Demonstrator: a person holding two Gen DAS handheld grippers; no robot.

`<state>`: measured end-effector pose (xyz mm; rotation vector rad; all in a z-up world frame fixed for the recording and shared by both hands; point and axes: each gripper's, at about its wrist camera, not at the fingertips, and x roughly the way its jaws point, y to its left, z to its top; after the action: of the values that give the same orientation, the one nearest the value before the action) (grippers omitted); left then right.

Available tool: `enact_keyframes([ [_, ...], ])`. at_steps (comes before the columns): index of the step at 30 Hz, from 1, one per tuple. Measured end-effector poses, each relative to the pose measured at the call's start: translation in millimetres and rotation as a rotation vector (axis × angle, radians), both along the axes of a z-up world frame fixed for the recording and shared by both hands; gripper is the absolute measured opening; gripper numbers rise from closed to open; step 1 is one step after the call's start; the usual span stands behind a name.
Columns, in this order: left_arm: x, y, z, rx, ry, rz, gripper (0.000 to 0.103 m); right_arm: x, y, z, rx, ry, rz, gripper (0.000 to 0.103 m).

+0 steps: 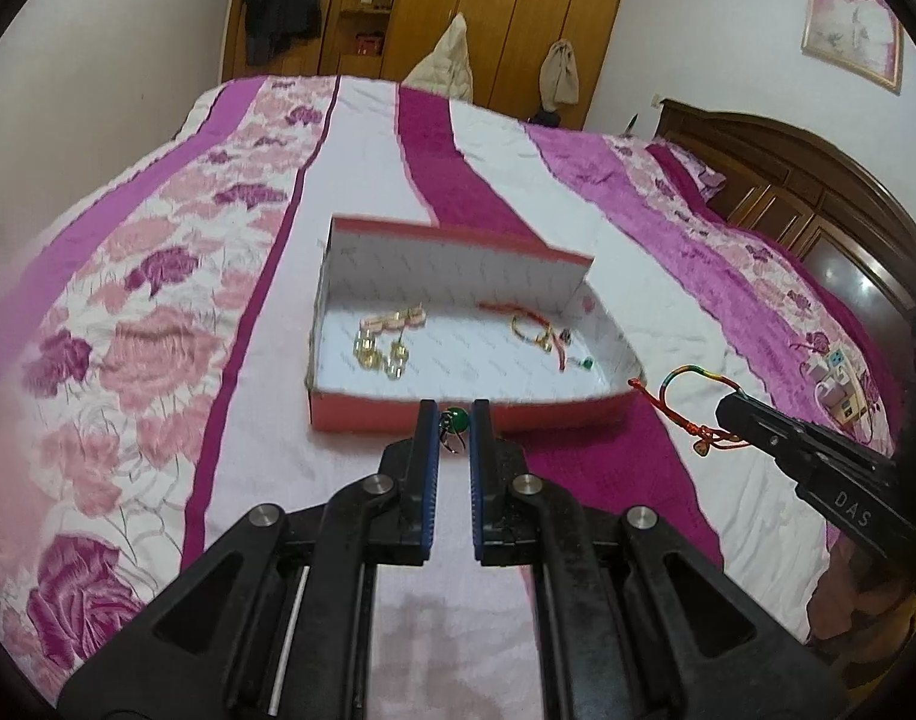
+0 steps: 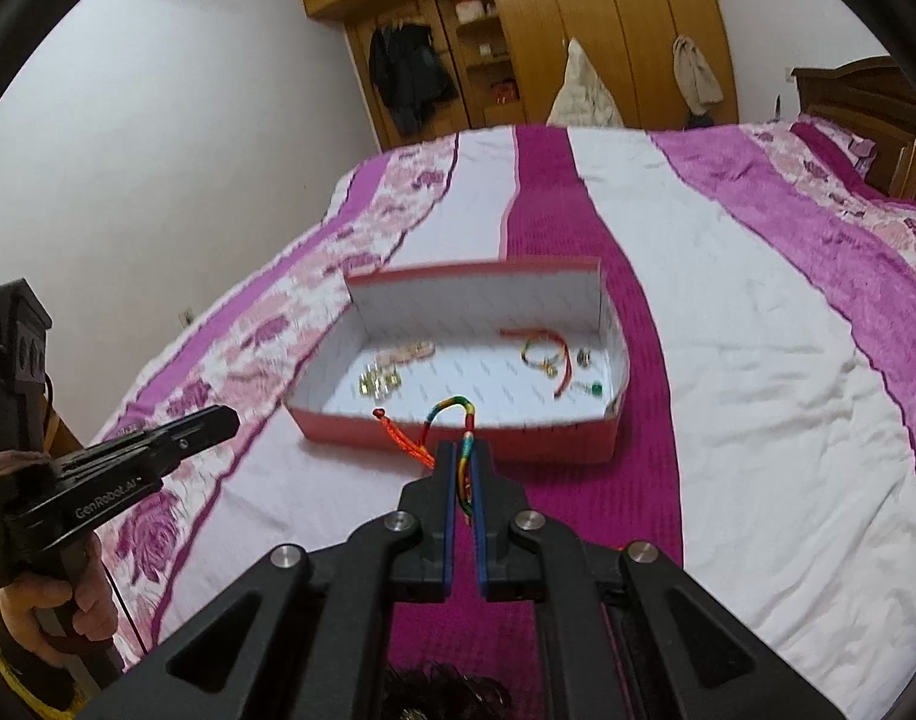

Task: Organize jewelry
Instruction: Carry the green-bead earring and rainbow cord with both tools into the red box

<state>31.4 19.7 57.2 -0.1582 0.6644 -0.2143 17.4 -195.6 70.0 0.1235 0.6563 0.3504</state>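
A red box [image 1: 362,420] with a white inside stands open on the bed; it also shows in the right wrist view [image 2: 458,441]. In it lie yellow bead pieces [image 1: 381,348], a red and yellow cord bracelet [image 1: 533,330] and a small green stone [image 1: 587,363]. My left gripper [image 1: 454,420] is shut on a green bead piece [image 1: 456,422], just in front of the box's near wall. My right gripper [image 2: 465,456] is shut on a rainbow cord bracelet [image 2: 452,408], held above the near wall; the bracelet also shows in the left wrist view [image 1: 692,375].
The bed has a pink, magenta and white quilt [image 1: 158,330]. A dark wooden headboard [image 1: 818,198] stands at the right. A wooden wardrobe [image 1: 488,0] with hanging clothes lines the far wall. Small toy-like items [image 1: 836,384] lie on the quilt at the right.
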Motion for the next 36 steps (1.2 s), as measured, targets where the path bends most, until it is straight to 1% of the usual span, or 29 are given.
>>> enact_keyframes([
  [8,9,0,28,0.006,-0.09,0.009,0.001,-1,1,24,0.011,-0.102,-0.015,0.006],
  [14,17,-5,42,0.031,-0.153,0.014,0.001,6,2,35,0.01,-0.153,-0.026,0.006],
  [18,24,-7,49,0.033,-0.188,0.015,0.001,13,1,39,0.022,-0.179,-0.035,0.006],
  [25,38,-10,49,0.05,-0.229,0.027,0.001,30,-2,43,0.035,-0.211,-0.049,0.006],
  [32,53,-14,43,0.067,-0.259,0.037,0.001,51,-6,38,0.041,-0.224,-0.071,0.006],
  [36,65,-13,31,0.069,-0.237,0.046,0.001,67,-7,28,0.024,-0.202,-0.086,0.006],
])
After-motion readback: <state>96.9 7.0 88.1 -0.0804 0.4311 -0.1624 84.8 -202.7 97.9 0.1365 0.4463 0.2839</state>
